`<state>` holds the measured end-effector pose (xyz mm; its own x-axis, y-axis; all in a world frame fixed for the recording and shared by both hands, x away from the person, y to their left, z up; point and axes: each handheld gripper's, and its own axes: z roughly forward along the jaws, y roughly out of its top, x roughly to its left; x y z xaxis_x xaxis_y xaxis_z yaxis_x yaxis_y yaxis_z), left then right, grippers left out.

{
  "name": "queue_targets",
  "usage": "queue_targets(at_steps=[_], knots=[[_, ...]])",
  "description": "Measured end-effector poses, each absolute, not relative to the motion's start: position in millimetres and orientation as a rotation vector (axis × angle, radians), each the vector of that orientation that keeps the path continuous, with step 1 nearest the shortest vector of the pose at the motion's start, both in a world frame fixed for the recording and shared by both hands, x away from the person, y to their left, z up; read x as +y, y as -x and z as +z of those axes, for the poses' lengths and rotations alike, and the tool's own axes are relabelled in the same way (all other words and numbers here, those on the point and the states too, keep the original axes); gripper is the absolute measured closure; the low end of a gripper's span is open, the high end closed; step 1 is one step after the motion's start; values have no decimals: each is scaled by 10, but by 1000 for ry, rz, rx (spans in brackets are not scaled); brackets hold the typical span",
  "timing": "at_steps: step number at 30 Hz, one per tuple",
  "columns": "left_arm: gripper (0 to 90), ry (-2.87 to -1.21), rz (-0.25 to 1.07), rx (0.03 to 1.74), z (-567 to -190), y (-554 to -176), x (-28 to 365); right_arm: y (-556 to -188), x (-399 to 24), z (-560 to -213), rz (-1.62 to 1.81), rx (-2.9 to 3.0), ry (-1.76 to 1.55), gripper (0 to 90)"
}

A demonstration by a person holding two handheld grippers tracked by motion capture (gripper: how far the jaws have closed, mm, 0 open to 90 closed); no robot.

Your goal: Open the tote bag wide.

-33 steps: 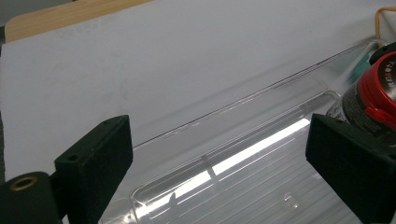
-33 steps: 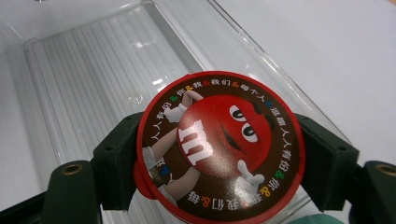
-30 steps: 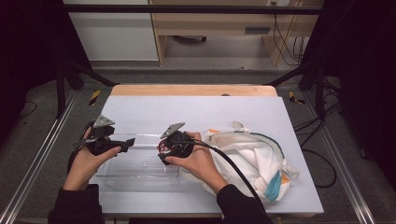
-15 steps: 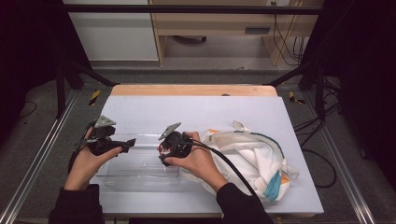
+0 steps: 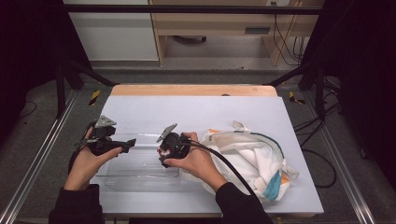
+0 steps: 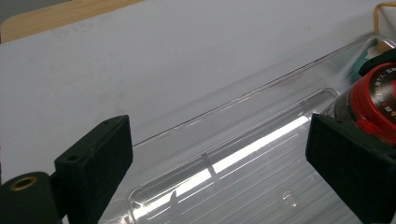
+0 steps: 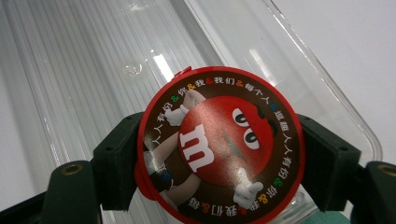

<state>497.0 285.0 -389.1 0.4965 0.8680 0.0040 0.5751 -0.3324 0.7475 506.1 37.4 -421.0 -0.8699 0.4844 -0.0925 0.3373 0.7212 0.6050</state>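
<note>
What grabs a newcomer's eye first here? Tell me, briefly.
The red-lidded M&M's candy tube, clamped in the right tool above the clear plastic tray at the table's near edge. Next, the white cloth bag crumpled to the tray's right, and the open left tool over the tray.

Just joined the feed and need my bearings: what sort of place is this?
Likely a lab recording station: a white-topped table inside a dark metal frame, loose cables on grey carpet, office cabinets behind.

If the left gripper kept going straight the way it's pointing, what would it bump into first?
Probably the M&M's tube with the red cap, held by the right gripper. The left gripper points along the clear plastic tray with open jaws. It might graze the tray first; depth is hard to judge.
</note>
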Motion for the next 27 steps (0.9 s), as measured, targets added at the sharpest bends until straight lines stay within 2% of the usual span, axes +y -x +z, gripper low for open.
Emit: queue_targets(at_steps=[8,13,27], knots=[[73,-2050,540,1177,-3889,-4971,2847,-5063,360,-4196,892,2687,-667,244],[73,-2052,537,1179,-3899,-4977,2849,-5050,329,-4149,923,2664,-672,154],[72,-2063,539,1190,-3926,-4985,2827,-4945,257,-3997,1019,2636,-654,105]])
